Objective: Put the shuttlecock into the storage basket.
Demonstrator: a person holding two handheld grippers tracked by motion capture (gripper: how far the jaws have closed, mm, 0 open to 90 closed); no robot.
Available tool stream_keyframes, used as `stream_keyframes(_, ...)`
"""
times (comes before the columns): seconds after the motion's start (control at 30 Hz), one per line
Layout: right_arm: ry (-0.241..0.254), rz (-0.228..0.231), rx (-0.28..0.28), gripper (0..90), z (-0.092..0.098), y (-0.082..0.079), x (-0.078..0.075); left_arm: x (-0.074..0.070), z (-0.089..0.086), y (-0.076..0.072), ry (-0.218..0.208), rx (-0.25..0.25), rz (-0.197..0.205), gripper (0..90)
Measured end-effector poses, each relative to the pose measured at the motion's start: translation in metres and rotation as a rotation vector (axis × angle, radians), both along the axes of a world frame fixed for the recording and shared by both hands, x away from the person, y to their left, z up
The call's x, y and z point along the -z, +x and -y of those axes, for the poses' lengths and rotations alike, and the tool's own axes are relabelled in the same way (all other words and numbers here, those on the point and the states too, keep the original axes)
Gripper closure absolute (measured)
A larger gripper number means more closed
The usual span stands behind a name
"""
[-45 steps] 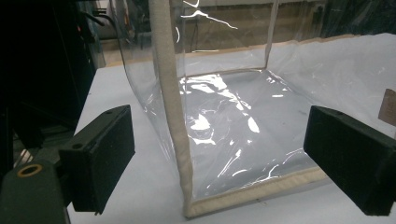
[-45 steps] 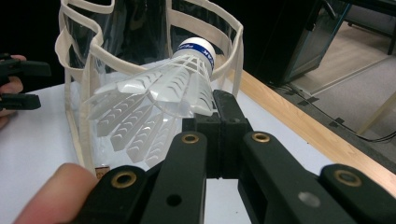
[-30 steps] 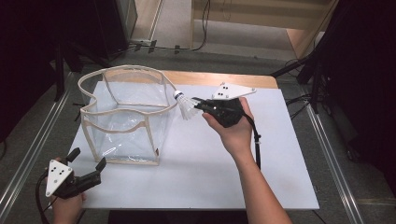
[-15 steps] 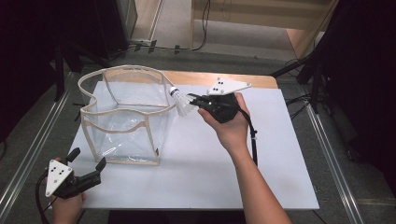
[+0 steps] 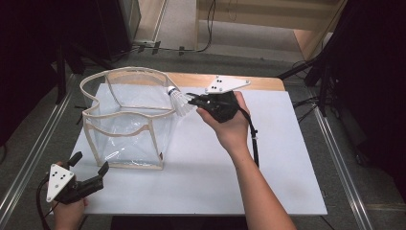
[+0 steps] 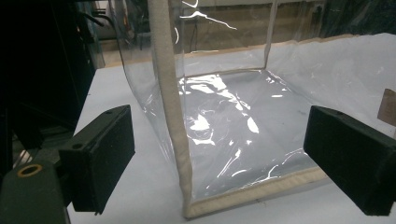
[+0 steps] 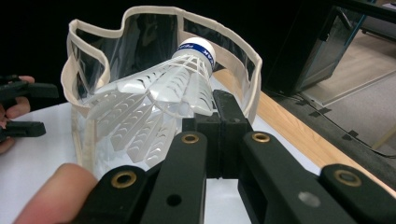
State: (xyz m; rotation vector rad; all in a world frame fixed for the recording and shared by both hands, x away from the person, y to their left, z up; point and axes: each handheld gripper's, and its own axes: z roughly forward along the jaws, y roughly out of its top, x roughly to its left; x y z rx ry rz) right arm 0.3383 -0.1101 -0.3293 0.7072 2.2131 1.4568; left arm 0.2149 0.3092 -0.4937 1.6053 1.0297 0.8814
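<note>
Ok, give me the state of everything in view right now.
Shuttlecock: clamped by its feathers, held at the bag's rim.
Clear bag: upright on the table, mouth open.
Right gripper: jaws shut on the shuttlecock.
Left gripper: jaws open, holding nothing.

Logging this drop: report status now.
Right gripper shut on shuttlecock, held at the clear bag rim. Left gripper open, low beside the bag's near corner. Nothing blocks the bag's mouth.
</note>
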Motion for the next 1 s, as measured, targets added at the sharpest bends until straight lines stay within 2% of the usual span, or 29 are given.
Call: stream_keyframes(1.0,-0.019,-0.018,-0.016,87.3,-0.029,0.024,-0.004,0.0,0.0,0.0,-0.001,0.002,0.001,9.2)
